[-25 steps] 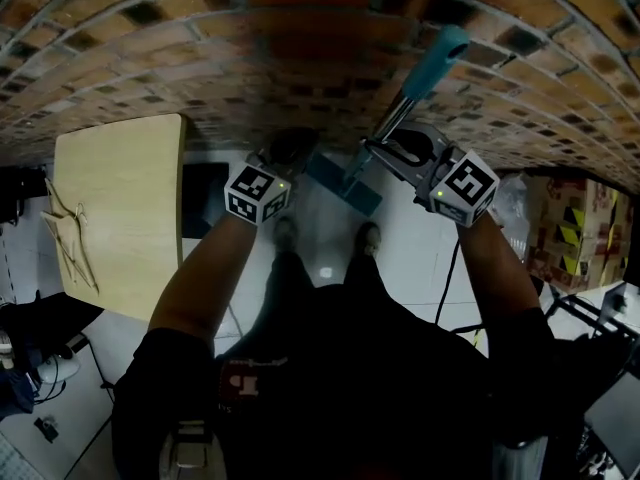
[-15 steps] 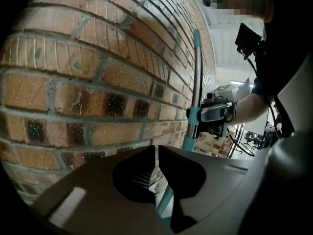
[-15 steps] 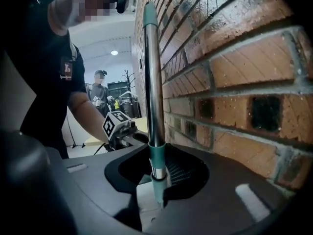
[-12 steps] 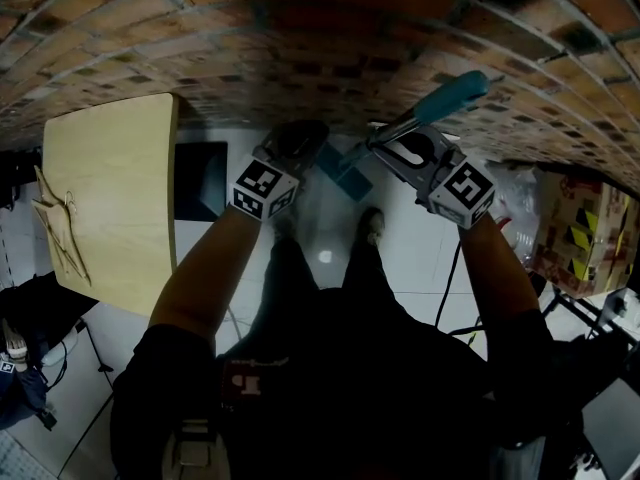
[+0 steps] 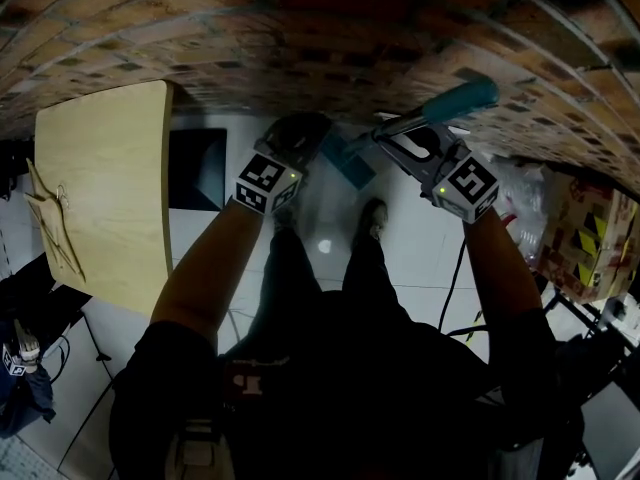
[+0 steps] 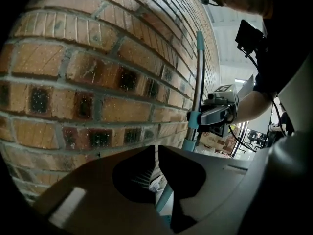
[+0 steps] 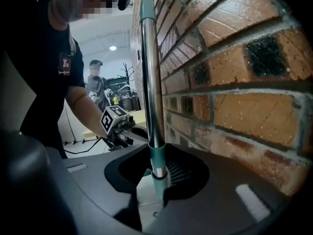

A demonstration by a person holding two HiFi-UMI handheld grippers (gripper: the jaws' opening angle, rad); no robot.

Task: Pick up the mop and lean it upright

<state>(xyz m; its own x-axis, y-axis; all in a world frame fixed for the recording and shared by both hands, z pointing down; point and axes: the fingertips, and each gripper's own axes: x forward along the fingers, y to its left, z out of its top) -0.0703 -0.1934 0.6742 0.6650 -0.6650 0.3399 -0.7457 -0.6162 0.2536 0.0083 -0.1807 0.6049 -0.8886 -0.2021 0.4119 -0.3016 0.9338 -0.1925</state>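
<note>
Mop [image 7: 149, 82] upright by brick wall [image 7: 234, 82]; my right gripper [image 7: 155, 177] clamps its handle, left gripper [image 6: 157, 153] closed, empty. Release probably remains.

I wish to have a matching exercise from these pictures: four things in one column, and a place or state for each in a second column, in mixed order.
Things:
1. right gripper
2. left gripper
3. wooden table
4. brick wall

Places or states:
A. jaws nearly together
B. at the left side of the head view
C. closed on the mop handle
D. rises close beside the mop handle

Pairs: 1-C, 2-A, 3-B, 4-D
</note>
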